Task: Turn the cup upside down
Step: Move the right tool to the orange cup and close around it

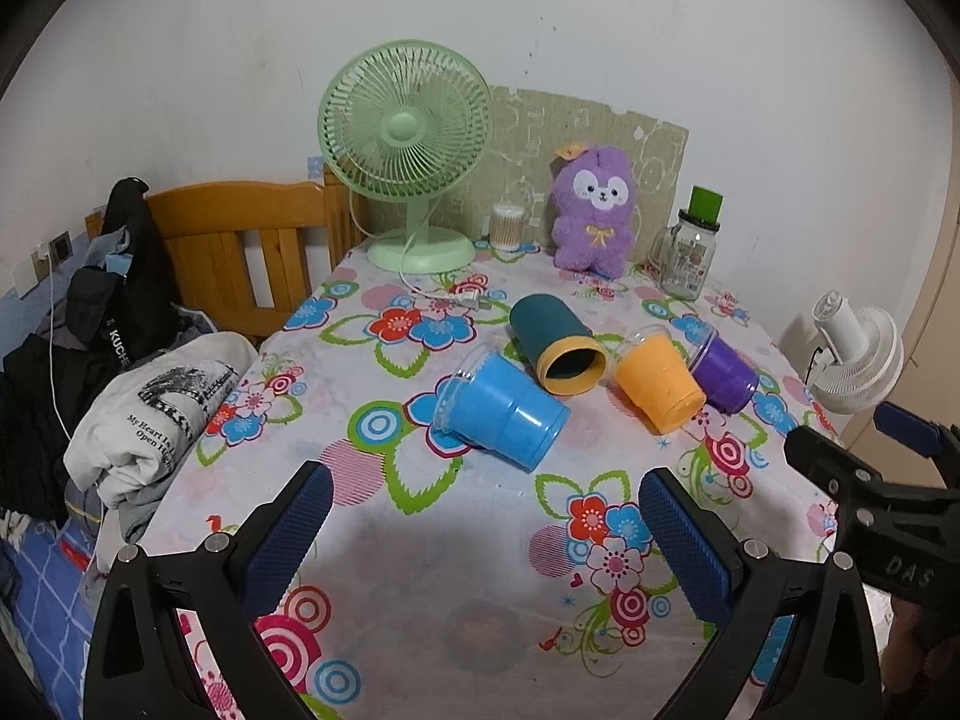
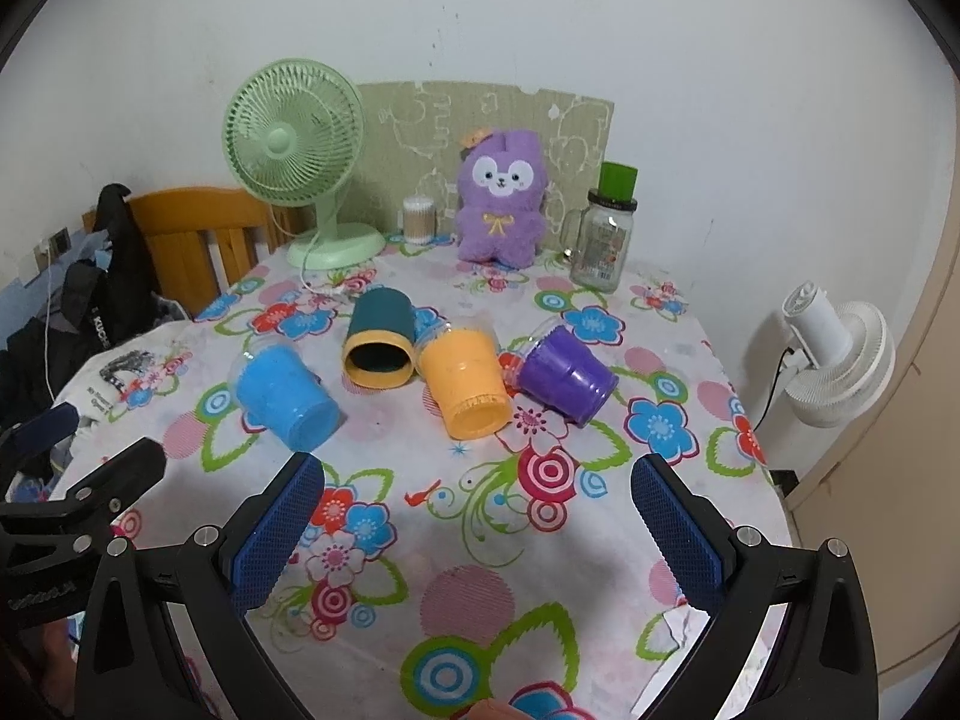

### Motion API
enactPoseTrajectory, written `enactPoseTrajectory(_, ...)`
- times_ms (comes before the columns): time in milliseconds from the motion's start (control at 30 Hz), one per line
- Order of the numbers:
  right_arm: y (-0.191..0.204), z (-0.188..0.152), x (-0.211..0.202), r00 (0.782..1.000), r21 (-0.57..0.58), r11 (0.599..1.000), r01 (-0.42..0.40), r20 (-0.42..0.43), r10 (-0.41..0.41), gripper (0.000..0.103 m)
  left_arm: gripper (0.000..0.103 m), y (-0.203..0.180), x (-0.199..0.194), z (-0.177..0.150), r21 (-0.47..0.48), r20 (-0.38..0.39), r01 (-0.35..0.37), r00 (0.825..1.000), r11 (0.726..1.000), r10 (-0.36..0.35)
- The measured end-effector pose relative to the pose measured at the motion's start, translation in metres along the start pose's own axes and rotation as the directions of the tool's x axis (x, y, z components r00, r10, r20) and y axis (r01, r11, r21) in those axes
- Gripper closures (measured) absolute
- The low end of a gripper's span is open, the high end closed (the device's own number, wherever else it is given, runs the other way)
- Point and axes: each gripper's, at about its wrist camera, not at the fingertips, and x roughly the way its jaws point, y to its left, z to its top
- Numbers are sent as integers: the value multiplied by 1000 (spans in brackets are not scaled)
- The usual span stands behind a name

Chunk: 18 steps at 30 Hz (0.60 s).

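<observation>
Floral-printed cloth in pink, blue, red and green covers the table (image 1: 480,516), and four plastic cups lie on their sides across the middle of both frames. From the left wrist view, the bright blue ribbed plastic cup (image 1: 507,411) sits at centre, its closed base turned toward the camera and a clear lid at its far end. Just behind it, to the right, lies the dark teal cup with a yellow rim (image 1: 558,342), open mouth facing the camera. Next comes the orange plastic cup (image 1: 660,387), base forward, touching the purple plastic cup (image 1: 726,375) at its right.

At the lower edge of that view, the left gripper (image 1: 486,546) has its blue-padded fingers spread wide apart over bare cloth, holding nothing, well short of the blue cup. In the right wrist view, the right gripper (image 2: 477,534) is likewise spread wide and grips nothing, with the orange cup and purple cup lying beyond it.

Along the wall at the top of the frame stand a pale green desk fan (image 1: 408,150), a purple plush rabbit toy (image 1: 591,210) and a clear glass jar with a green cap (image 1: 690,246). A white fan (image 2: 834,354) sits off the table at the right edge.
</observation>
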Motion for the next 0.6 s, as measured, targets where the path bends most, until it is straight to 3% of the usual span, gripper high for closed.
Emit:
enactPoseTrajectory(133, -7, 12, 26, 998, -23, 998, 61, -13, -61, 0, 0, -7, 21, 9, 52, -21, 6, 1000, 999, -5)
enactPoseTrajectory(333, -16, 27, 77, 995, -40, 998, 48, -83, -51, 0, 0, -20, 63, 22, 128, -85, 41, 996, 991, -30)
enactPoseTrajectory(600, -15, 34, 140, 980, -34, 996, -78, -186, 71, 0, 0, -40, 109, 21, 233, -152, 49, 988, 971, -13)
